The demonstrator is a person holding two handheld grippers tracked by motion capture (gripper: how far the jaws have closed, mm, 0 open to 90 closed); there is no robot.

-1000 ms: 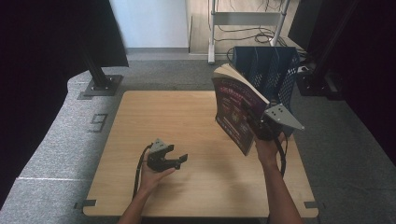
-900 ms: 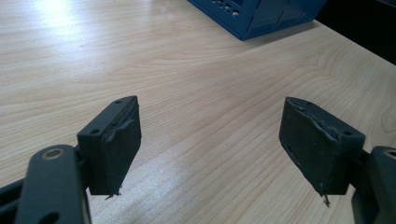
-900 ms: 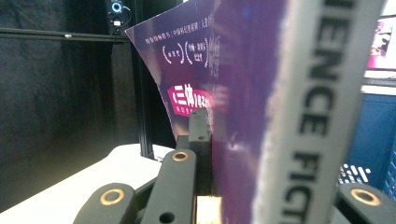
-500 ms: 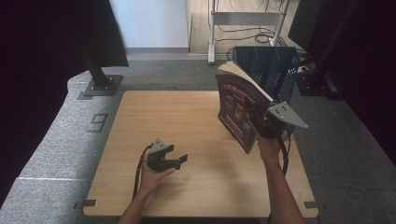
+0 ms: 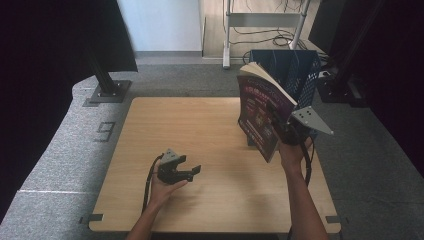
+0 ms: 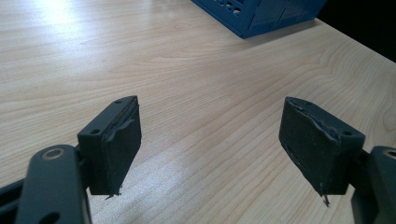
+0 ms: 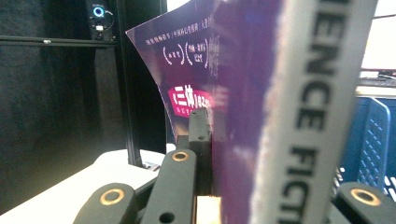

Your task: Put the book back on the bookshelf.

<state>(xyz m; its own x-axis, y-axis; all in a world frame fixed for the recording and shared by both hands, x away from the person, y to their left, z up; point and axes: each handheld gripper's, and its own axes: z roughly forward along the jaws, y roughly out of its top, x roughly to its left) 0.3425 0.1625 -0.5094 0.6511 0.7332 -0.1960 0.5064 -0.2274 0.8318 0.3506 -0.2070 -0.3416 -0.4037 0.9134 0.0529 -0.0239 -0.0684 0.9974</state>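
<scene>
Here, book [image 5: 260, 112] upright, spine toward person, clamped in right gripper [image 5: 284, 131]

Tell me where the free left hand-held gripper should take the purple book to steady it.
Probably the book's upper edge, coming from the table's left side. The right hand-held gripper clamps it low, near the spine, so the tall, tilted cover is unsupported above. The left hand-held gripper is open and free.
</scene>
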